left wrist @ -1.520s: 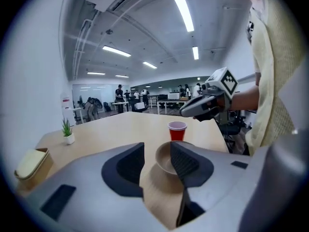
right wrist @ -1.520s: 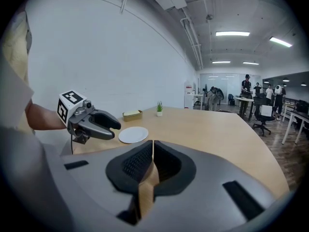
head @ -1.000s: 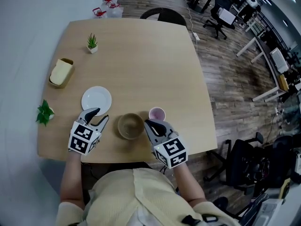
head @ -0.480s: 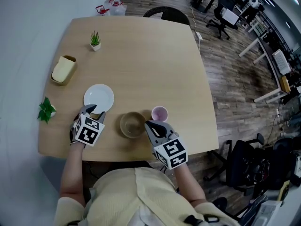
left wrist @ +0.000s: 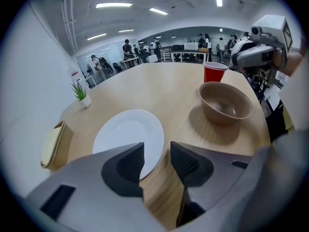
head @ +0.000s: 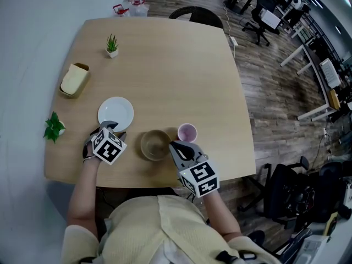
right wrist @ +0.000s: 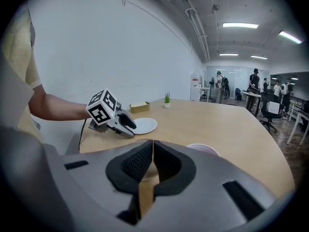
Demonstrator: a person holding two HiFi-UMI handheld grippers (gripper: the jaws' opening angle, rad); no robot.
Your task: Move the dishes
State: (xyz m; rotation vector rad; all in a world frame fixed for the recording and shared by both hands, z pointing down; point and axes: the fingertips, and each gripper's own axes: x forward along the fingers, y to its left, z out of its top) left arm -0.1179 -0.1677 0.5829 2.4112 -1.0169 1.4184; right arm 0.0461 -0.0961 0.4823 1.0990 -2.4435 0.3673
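Left gripper (head: 111, 127) jaws spread over near rim of white plate (head: 116, 112), near left edge of desk (head: 176, 65), right gripper (head: 177, 145) jaws pressed together, empty, beside brown bowl (head: 154, 145) and pink cup (head: 186, 132) by front edge

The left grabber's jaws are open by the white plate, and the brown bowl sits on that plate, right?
No. The brown bowl stands on the table, apart from the white plate, as the left gripper view shows. The left gripper's jaws are open by the plate.
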